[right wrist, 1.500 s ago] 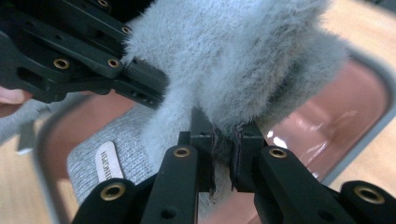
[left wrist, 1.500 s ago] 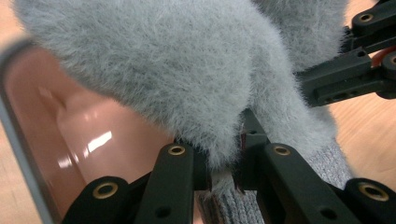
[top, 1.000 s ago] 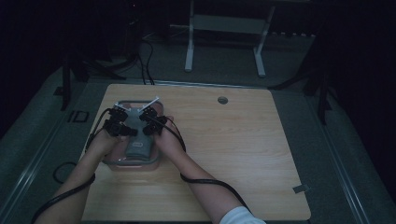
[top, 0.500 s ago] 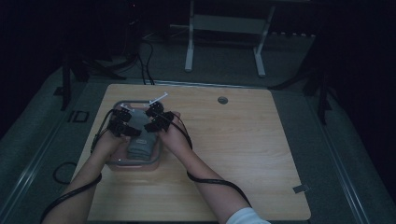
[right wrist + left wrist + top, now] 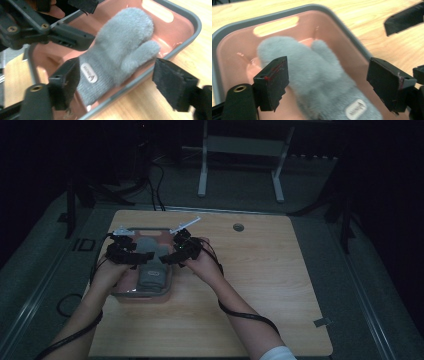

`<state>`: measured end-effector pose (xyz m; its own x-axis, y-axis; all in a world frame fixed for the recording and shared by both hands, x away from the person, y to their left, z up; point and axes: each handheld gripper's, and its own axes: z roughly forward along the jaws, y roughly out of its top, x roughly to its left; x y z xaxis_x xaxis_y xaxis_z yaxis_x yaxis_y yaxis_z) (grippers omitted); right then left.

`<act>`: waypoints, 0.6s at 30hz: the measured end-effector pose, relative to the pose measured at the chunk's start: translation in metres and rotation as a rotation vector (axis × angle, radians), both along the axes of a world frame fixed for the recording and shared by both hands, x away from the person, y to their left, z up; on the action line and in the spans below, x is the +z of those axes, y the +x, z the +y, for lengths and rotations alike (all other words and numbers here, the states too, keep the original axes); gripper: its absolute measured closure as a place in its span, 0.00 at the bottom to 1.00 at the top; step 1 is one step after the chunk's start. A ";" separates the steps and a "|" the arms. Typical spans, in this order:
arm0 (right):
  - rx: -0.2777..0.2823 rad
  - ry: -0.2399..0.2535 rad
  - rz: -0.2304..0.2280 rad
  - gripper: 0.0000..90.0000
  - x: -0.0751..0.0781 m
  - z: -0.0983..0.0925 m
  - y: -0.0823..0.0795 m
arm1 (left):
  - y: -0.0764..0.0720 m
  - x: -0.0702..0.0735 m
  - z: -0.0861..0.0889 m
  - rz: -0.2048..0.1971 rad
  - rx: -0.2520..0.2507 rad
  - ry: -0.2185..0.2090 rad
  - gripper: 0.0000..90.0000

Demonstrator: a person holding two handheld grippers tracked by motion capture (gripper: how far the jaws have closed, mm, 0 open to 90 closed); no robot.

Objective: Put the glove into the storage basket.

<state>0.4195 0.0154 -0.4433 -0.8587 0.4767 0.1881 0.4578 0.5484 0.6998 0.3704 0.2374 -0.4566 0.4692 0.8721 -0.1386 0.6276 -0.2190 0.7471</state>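
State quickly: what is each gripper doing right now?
Left gripper: open, holding nothing, above the mitten.
Right gripper: open, holding nothing.

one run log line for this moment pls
left gripper: open, over mitten | right gripper: open, over mitten cuff | grey mitten: lying in pink tray | tray on wooden table

- Two hand-held black two-jaw tools: left gripper [image 5: 131, 261] and right gripper [image 5: 169, 257], both of matt black angular parts.
- Blocky black fingers [image 5: 273, 82] with rough flat pads; red scuff marks along the pad edges.
- Brass-coloured screw insert [image 5: 239, 88] set in a rounded black knuckle; a like one [image 5: 36, 87] on the other tool.
- Thin whitish rod [image 5: 185, 224] projecting from the right tool's top.
- Black cable [image 5: 245, 316] trailing along the forearm.
- White sleeve edge [image 5: 276, 353] at the right upper arm.
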 end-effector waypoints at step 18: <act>0.044 -0.029 -0.078 0.21 -0.009 -0.057 -0.024 | -0.045 0.005 -0.039 -0.101 -0.132 -0.059 0.20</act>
<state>0.3956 -0.0418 -0.4519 -0.8906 0.4422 0.1068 0.3776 0.5878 0.7155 0.3256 0.1988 -0.4518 0.5936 0.7936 -0.1340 0.5171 -0.2485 0.8190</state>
